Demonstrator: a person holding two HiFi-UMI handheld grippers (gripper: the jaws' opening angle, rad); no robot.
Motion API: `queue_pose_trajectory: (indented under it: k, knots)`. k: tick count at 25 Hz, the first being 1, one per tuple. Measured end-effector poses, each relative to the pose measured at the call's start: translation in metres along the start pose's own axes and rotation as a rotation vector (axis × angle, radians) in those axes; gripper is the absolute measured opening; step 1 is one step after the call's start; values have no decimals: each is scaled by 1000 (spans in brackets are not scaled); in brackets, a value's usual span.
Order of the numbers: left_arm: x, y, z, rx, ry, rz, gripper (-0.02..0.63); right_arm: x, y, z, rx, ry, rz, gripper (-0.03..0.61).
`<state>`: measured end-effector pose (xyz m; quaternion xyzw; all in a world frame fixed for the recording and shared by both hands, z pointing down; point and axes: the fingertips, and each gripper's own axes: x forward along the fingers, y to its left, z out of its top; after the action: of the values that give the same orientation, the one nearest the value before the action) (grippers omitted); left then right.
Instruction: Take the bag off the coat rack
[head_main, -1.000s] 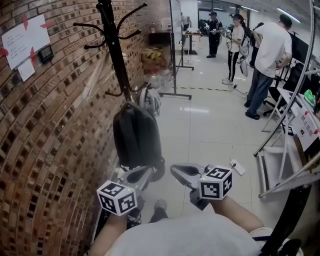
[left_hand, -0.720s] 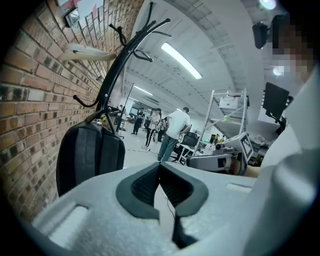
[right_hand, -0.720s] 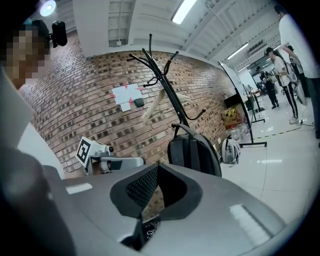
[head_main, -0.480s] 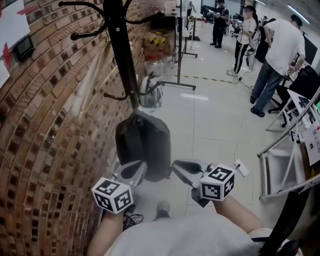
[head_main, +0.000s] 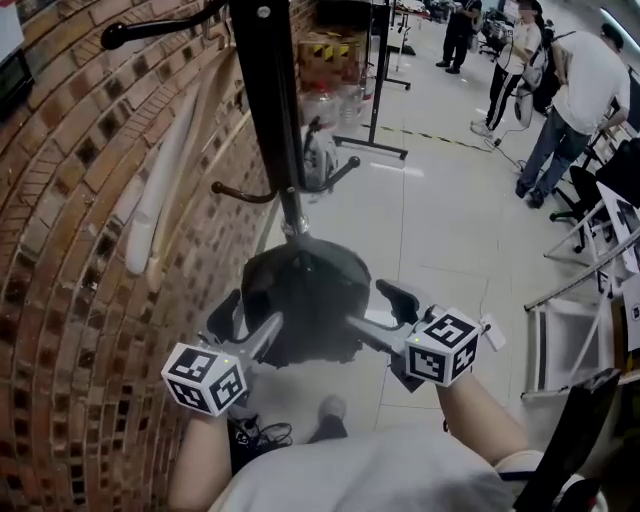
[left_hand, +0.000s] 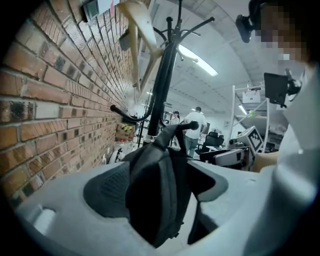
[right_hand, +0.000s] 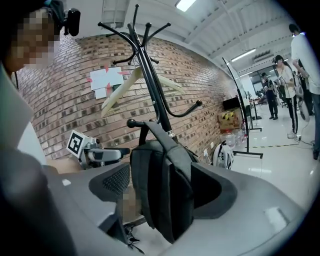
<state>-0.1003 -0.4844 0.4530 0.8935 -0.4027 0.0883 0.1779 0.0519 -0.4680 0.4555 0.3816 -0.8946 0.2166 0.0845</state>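
A black backpack (head_main: 300, 300) hangs by its top loop from a low hook (right_hand: 132, 122) of the black coat rack (head_main: 270, 100), close to the brick wall. My left gripper (head_main: 245, 325) is at the bag's left side and my right gripper (head_main: 385, 315) at its right side. Both sets of jaws are opening. In the left gripper view the backpack (left_hand: 157, 195) stands between the wide jaws of the left gripper (left_hand: 157, 175), with no pad clearly pressing on it. The right gripper (right_hand: 167, 185) frames the backpack (right_hand: 162, 190) the same way.
The brick wall (head_main: 70, 260) runs along the left. A beige hanger (head_main: 160, 190) hangs on the rack. A white helmet (head_main: 320, 160) lies behind its foot. Cables (head_main: 260, 435) lie by the wall. A metal stand (head_main: 375, 80), people (head_main: 580, 90) and white frames (head_main: 560, 340) fill the right.
Both grippers went from shut to open and rose from below the backpack to either side of it. The head view moved closer to the rack.
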Motion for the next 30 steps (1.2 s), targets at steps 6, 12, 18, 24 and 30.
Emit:
queue_pose_trajectory:
  k: [6,12,18,24,30]
  knots:
    - [36,27,-12,-5,82,-51,443,38,-31,-1,-56,47,-17,485]
    - [53,39,-15,22,81,-113,448,70,-59,-25,-55,113,-37,489]
    - [58,39,-15,1,96,-157,444,76,-56,-32,27,106,38,396]
    - [55,35,-16,-42,95,-144,332,76,-52,-36,18,146,28,246]
    - [44,18,-6,-16,83,-114,241,62,-43,-24,-24,122,-5,164]
